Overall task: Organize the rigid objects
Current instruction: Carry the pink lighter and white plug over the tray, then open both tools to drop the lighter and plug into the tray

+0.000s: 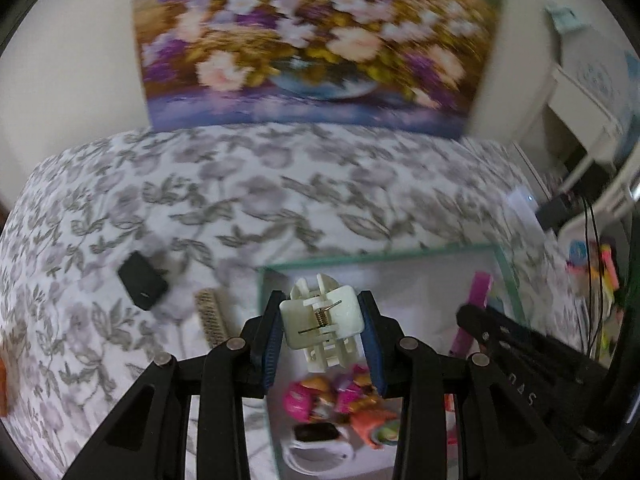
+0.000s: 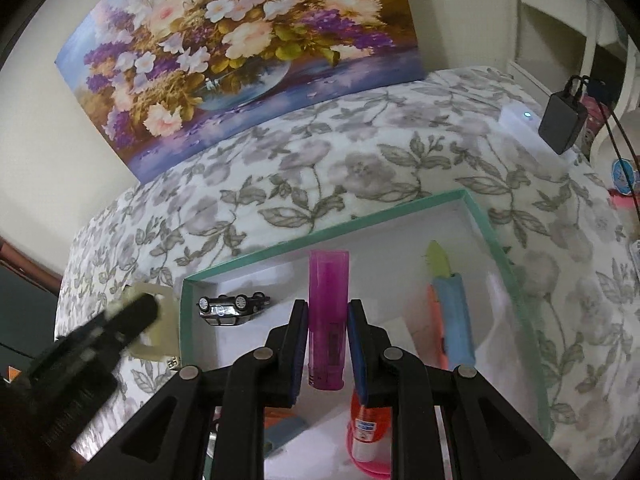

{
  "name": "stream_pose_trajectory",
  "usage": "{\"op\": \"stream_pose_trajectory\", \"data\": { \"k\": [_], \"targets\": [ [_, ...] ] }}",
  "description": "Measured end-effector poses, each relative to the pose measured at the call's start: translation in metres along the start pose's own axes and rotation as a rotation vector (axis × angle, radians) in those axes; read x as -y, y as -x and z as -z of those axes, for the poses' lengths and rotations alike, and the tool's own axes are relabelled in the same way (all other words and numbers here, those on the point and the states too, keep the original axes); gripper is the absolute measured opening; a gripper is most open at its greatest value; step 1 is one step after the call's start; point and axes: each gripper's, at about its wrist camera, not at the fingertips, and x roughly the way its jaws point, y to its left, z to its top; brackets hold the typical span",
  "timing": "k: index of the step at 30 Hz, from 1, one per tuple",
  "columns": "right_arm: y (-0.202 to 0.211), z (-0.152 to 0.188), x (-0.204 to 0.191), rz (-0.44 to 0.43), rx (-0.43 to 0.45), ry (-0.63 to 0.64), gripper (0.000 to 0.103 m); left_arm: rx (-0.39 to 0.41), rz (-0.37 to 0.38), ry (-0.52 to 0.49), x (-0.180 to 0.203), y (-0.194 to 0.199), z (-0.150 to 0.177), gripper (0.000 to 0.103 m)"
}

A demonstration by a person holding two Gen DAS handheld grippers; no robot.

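Note:
My left gripper (image 1: pixel 323 322) is shut on a cream plastic spring clip (image 1: pixel 323 320) and holds it above the near left corner of a shallow white box with a teal rim (image 1: pixel 376 255). My right gripper (image 2: pixel 328 326) is shut on a magenta translucent tube (image 2: pixel 328 312), held over the same box (image 2: pixel 320 236). The left gripper with the clip also shows blurred at the left of the right wrist view (image 2: pixel 132 316). The right gripper shows as a dark arm in the left wrist view (image 1: pixel 516 340).
The box holds a toy car (image 2: pixel 232 307), a blue and orange toy with a green tip (image 2: pixel 448 308), pink toys (image 1: pixel 332 396) and a smartwatch (image 1: pixel 316 434). On the floral bedspread lie a black case (image 1: pixel 142 280) and a brush (image 1: pixel 210 314). A flower painting (image 2: pixel 240 48) leans at the back.

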Motion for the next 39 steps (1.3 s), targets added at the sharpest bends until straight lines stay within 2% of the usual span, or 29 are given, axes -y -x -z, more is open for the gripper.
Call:
{"op": "stream_pose_trajectory", "data": {
  "k": [5,25,31,35,39],
  "targets": [
    [0.002,0.004,0.002,-0.006,-0.009,0.001,0.022,-0.019,-0.011,-0.036,0.013,-0.005,0.007,0.038],
    [-0.019,0.012,-0.002,-0.021,-0.099,0.027,0.022,-0.110,-0.037,-0.014,0.009,-0.035,0.019,0.038],
    [-0.018,0.012,-0.003,-0.014,-0.099,0.029,0.022,-0.127,-0.041,-0.010,0.007,-0.038,0.021,0.038],
    [-0.015,0.011,-0.004,-0.013,-0.095,0.035,0.022,-0.130,-0.038,-0.007,0.007,-0.036,0.020,0.044],
    [-0.005,0.009,-0.006,-0.018,-0.066,0.041,0.022,-0.122,-0.037,0.001,0.004,-0.030,0.017,0.045]
  ]
}}
